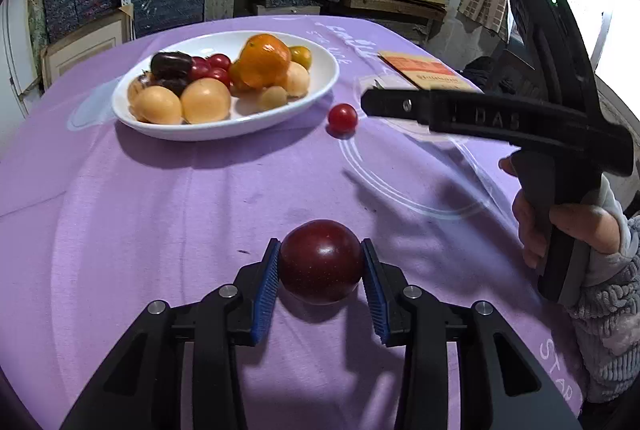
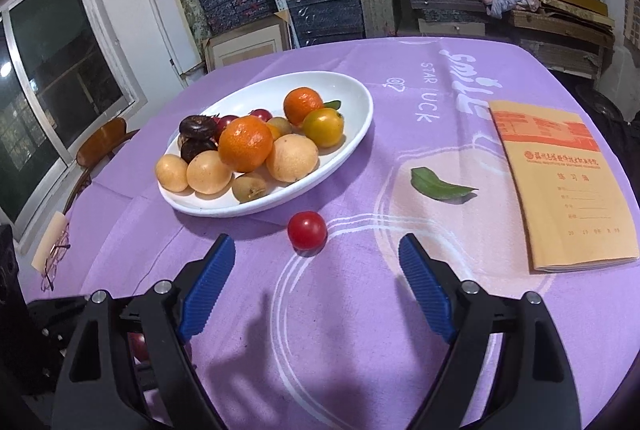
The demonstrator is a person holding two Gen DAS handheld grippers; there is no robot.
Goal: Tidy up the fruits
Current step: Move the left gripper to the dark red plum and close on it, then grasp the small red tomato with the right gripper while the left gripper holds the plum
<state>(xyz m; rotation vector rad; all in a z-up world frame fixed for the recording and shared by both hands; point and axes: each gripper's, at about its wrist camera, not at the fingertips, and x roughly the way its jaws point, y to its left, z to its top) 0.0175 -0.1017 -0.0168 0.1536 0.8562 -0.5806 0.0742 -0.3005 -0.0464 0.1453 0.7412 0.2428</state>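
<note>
Left gripper [image 1: 321,266] clamps a dark red plum [image 1: 321,261] between blue pads; right gripper [image 2: 316,282] spread wide, empty. Cherry tomato [image 2: 307,231]: glossy, beside the white plate [image 2: 352,86].

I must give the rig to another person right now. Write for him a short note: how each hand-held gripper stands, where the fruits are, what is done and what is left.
Left hand-held gripper: pads against both sides of a dark red plum, low over the purple tablecloth, near edge.
Right hand-held gripper: open, holds nothing, aimed at the loose cherry tomato on the cloth beside the plate.
White oval plate: already holds the oranges, loquats, cherry tomatoes and dark fruits.
Left: put the plum and the loose tomato on the plate.
A green leaf and a notebook also lie on the cloth.
</note>
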